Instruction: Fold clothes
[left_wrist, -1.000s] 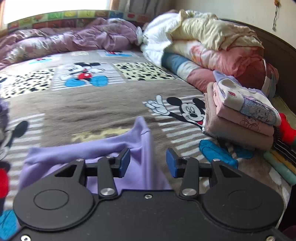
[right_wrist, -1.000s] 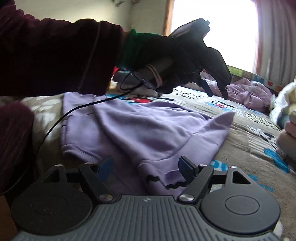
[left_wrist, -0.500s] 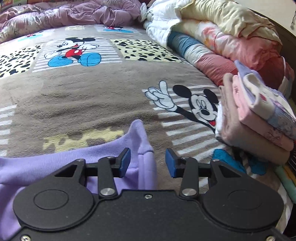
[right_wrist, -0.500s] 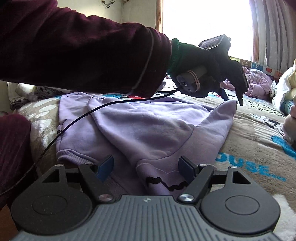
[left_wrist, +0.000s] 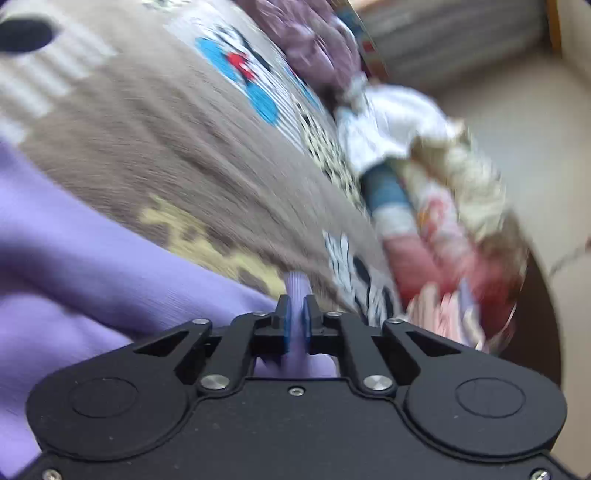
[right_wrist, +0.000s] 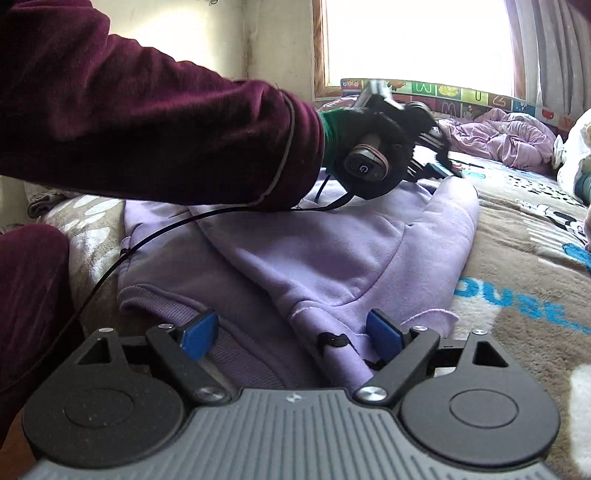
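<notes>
**foldfan:** Lilac fleece, that's the hoodie (left_wrist: 92, 266), and from the left wrist view it spreads off to the left and under the left gripper (left_wrist: 295, 317). The jaws have just been closing and now they're pressed together on a ribbed purple edge poking up between the blue pads. Everything's smeared and tilted here, so the cartoon blanket (left_wrist: 177, 147) and the heap of bedding (left_wrist: 443, 221) at right are hard to read.

**sockdrawer:** And the right wrist view?

**foldfan:** Much sharper. The hoodie (right_wrist: 332, 258) lies flat on the blanket (right_wrist: 517, 258), long axis running away from the camera toward the window. The right gripper (right_wrist: 295, 336) sits at the near end, jaws spread wide and just been opening, cloth under them but nothing pinched. The left gripper (right_wrist: 439, 168) is at the far tip, so I'd guess that corner gets carried back this way.

**sockdrawer:** Anything hidden?

**foldfan:** A maroon sleeve (right_wrist: 147, 122) covers the hoodie's far left part, and the gripper body cuts off its near hem.
</notes>
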